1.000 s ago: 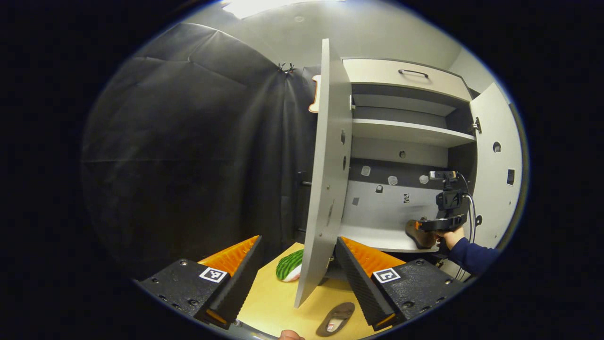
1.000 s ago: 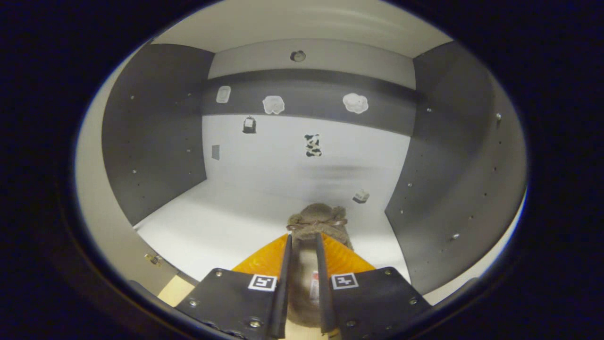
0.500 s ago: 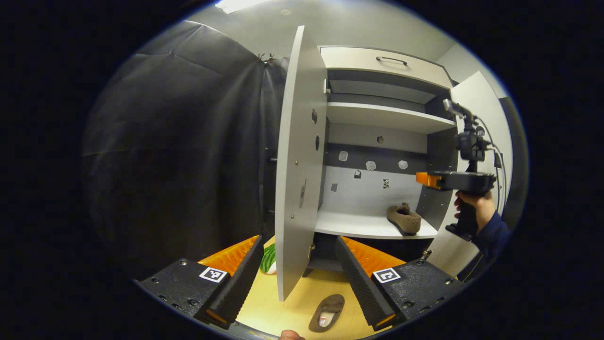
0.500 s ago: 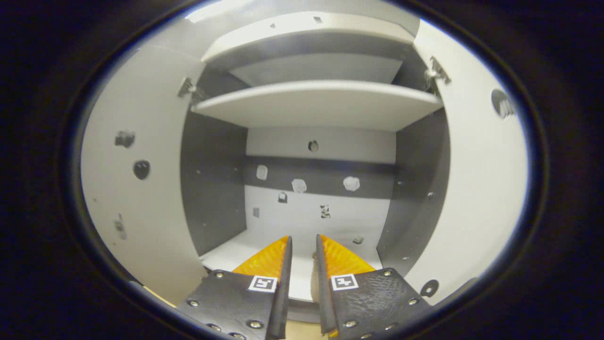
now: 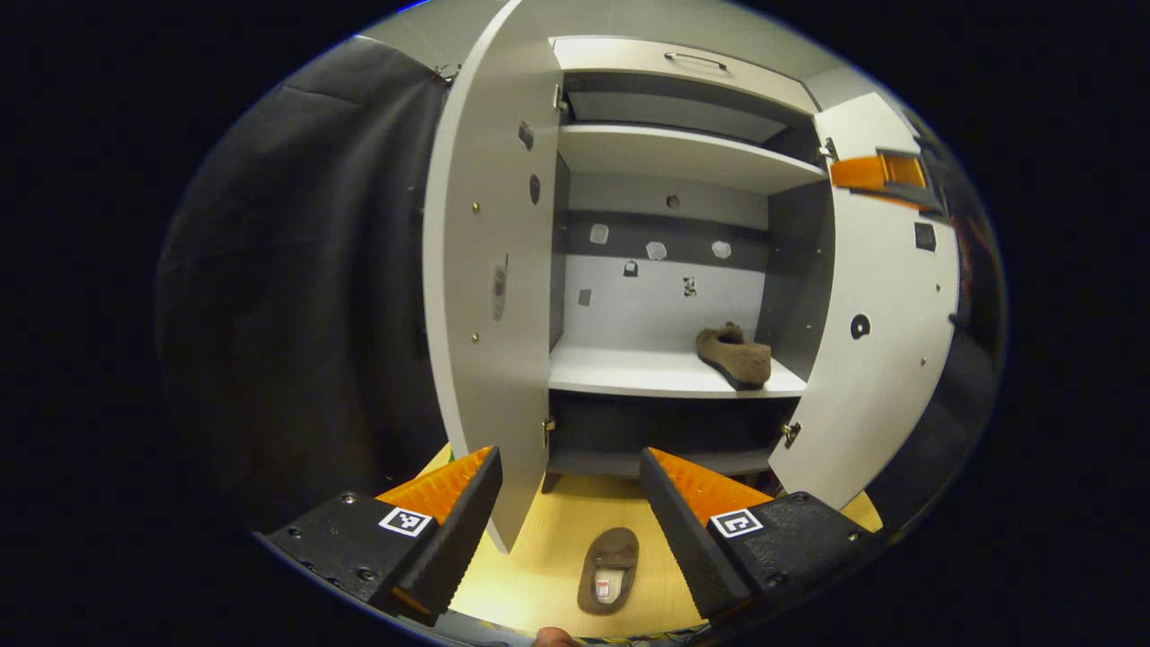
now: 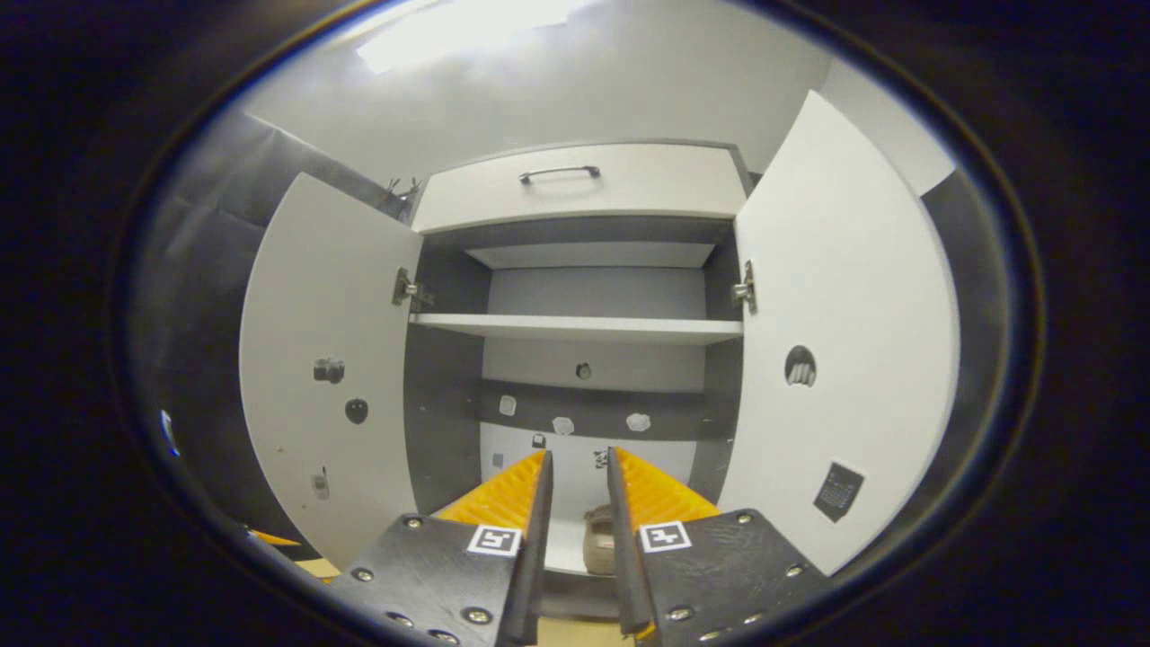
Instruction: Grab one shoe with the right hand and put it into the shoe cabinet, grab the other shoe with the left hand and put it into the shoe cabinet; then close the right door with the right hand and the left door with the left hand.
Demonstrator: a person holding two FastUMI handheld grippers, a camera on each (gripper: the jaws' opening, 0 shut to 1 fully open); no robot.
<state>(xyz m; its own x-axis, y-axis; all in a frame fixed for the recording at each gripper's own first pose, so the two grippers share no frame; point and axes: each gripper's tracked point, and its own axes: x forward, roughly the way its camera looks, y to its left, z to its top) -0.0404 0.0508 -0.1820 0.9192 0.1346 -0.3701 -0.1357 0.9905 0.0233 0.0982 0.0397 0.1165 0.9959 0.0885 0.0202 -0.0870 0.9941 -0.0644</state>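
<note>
One shoe shelved, one on the floor, both doors open.

My left gripper (image 5: 566,490) hung wide apart and empty, its left finger in front of the left door's (image 5: 485,270) lower corner. At six o'clock between my fingers the second shoe (image 5: 608,557) lay sole down on the yellow floor (image 5: 548,557). At one o'clock the first shoe (image 5: 734,356) sat on the right part of the cabinet's lower shelf (image 5: 647,373), near the right door (image 5: 885,305). My right gripper (image 6: 578,503) held nothing, a narrow gap between its fingers, with that shelved shoe (image 6: 597,550) showing through the gap at six o'clock.
</note>
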